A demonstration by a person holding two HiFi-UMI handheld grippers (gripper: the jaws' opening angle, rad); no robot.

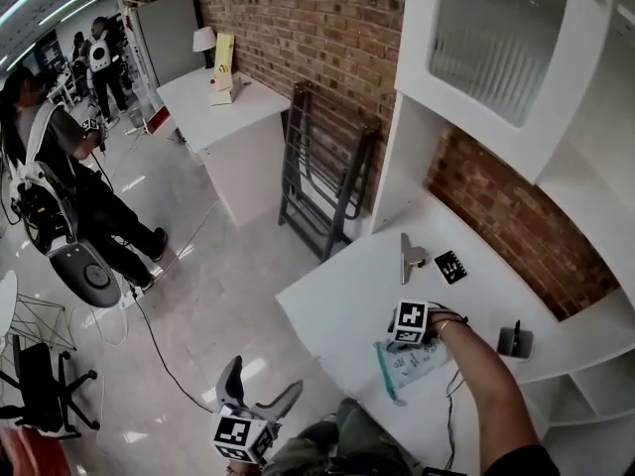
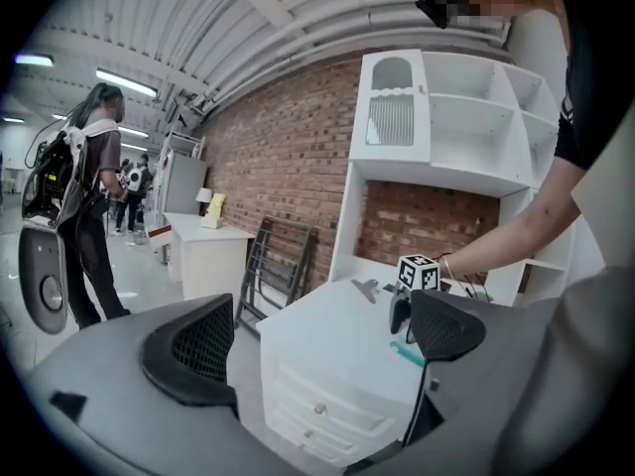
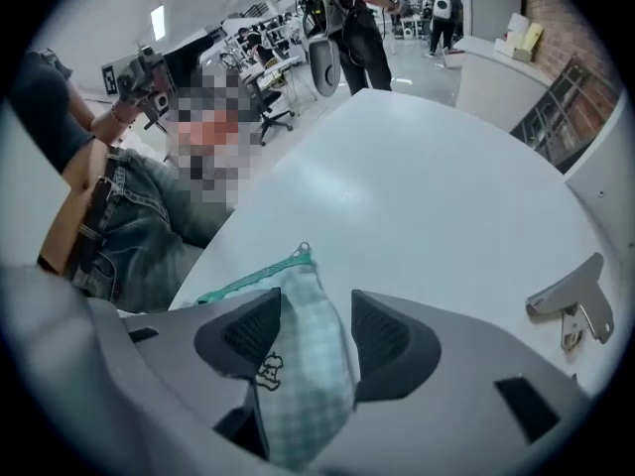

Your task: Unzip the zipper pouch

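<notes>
Left gripper (image 2: 319, 337): jaws spread wide, nothing between them. It hangs low, off the near-left corner of the table (image 1: 337, 296), well apart from the work.

Pouch (image 3: 308, 365): pale green check cloth, lying on the table near its front edge, under the person's right forearm. Its long axis runs straight out from the right gripper. The green zipper (image 3: 243, 281) follows the pouch's left edge, the side that faces the left gripper. The pull (image 3: 303, 250) sits at the far tip, clear of the jaws.

Right gripper (image 3: 316, 305): narrowed onto the pouch, a pad against each side of the cloth, so it looks to be pinching the body of the pouch well back from the pull.

Judgement: the right gripper serves as the anchor. The pull is free and on the left, so the left gripper, though the farther of the two, is the one placed to take it and draw it along the pouch's length.

Writing: none legible. A small dark cartoon print (image 3: 266, 373) sits on the cloth; the gripper cubes bear only square marker patterns. Further right on the table lie a metal clip (image 1: 410, 256) and a black card (image 1: 449, 266) with white marks, unreadable.
</notes>
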